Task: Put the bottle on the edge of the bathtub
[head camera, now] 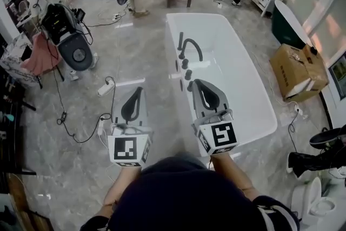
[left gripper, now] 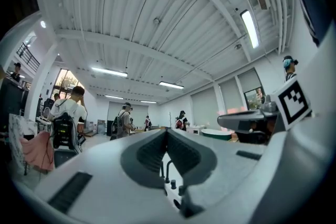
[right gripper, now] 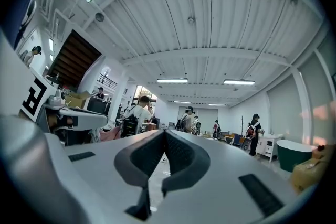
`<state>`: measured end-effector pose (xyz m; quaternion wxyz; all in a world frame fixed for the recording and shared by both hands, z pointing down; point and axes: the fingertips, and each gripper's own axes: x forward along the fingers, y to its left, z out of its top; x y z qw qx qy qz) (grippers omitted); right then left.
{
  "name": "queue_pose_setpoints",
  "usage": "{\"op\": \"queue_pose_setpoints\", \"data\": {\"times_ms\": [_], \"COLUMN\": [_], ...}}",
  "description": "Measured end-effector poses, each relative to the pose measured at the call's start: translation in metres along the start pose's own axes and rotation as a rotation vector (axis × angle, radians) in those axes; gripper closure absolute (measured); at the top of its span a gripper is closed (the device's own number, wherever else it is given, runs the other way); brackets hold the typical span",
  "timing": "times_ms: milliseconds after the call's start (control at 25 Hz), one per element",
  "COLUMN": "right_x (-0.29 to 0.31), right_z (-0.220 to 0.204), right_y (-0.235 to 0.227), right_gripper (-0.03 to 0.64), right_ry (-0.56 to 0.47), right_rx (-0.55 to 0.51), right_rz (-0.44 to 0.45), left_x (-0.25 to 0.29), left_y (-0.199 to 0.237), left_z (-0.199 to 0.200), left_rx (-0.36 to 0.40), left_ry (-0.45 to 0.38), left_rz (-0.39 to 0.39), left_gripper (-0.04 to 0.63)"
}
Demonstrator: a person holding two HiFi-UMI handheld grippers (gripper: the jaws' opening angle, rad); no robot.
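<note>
The person holds both tongs out in front, side by side and about parallel, each pointing away from the body and close to level. The left forearm (head camera: pixel 120 184) and right forearm (head camera: pixel 230 167) reach forward from under the dark cap (head camera: pixel 178 195), and each ends behind its marker cube.

The left gripper (head camera: pixel 139 90) hangs over the marble floor (head camera: pixel 140 46), just left of the white bathtub (head camera: pixel 238 78). In the left gripper view its tips (left gripper: pixel 167 130) are pressed together with nothing caught in them. Through the gap below the tips show the black faucet (left gripper: pixel 169 168) and knobs (left gripper: pixel 173 184) on the tub's deck.

The right gripper (head camera: pixel 195 84) sits above the tub's near left rim, its tip close to the knobs (head camera: pixel 185 64) and short of the faucet (head camera: pixel 190 47). In the right gripper view its jaws also meet at the tips (right gripper: pixel 164 131) and pinch nothing.

Neither gripper carries the bottle, and none of the three views lets its place be told.
</note>
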<state>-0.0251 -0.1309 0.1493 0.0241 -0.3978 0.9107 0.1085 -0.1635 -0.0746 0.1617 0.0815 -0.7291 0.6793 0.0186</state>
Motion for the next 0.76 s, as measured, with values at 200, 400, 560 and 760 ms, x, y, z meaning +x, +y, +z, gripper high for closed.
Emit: {"op": "queue_pose_setpoints", "data": {"times_ms": [200, 400, 560, 760], "right_x": [-0.014, -0.021, -0.026, -0.034], "right_z": [-0.004, 0.0, 0.004, 0.001], "right_y": [0.019, 0.023, 0.025, 0.015], "right_gripper": [0.6, 0.6, 0.6, 0.6], "right_ry": [0.012, 0.014, 0.005, -0.005], "right_rx": [-0.003, -0.009, -0.01, 0.003], "right_rz": [-0.013, -0.029, -0.034, -0.056], "left_x": [-0.02, -0.029, -0.031, -0.026], "left_y": [0.002, 0.0, -0.005, -0.013], "left_z": [-0.007, -0.002, 0.001, 0.006], "left_rx": [0.015, -0.018, -0.017, -0.021], "left_ry": [0.004, 0.001, -0.009, -0.022], "left_rz": [-0.015, -0.024, -0.037, -0.041], "left_gripper": [0.594, 0.594, 0.594, 0.594]}}
